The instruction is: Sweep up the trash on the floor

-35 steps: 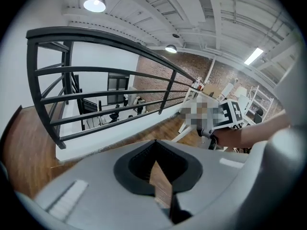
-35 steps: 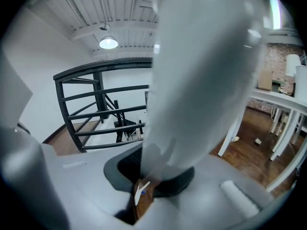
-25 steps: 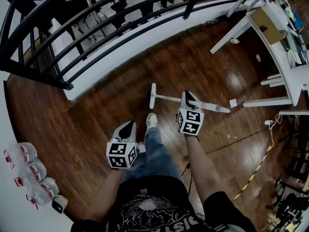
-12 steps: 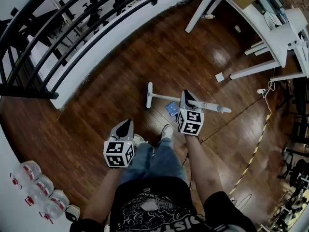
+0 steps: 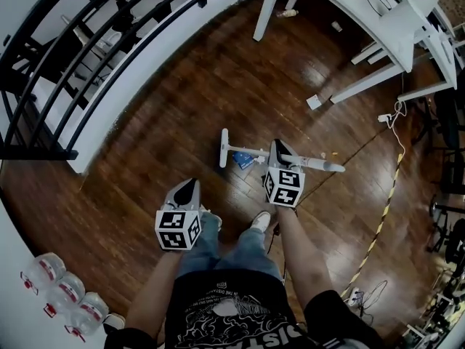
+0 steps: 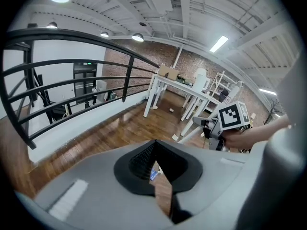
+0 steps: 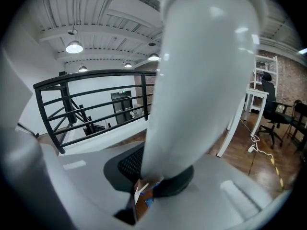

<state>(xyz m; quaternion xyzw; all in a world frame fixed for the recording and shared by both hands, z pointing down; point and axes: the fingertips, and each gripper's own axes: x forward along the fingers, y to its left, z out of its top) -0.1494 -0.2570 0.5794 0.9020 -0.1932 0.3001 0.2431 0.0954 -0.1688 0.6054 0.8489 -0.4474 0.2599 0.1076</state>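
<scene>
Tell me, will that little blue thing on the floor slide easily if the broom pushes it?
Probably. The blue scrap looks small, flat and thin, so it is likely light. The wood floor is shiny, so it should slide. It might flutter or slip under the broom.

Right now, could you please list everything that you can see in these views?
white long-handled broom: one, white, low over the floor, handle in the right gripper
blue scrap of trash: one, blue, on the floor by the broom's pole
white paper scrap: one, white, near a table leg
clear plastic bottles: three, lower left
black metal railing: one, left
white table: one, upper right
yellow-black floor tape: one, right
left gripper: grey, shut, empty
right gripper: grey, shut on the broom
</scene>
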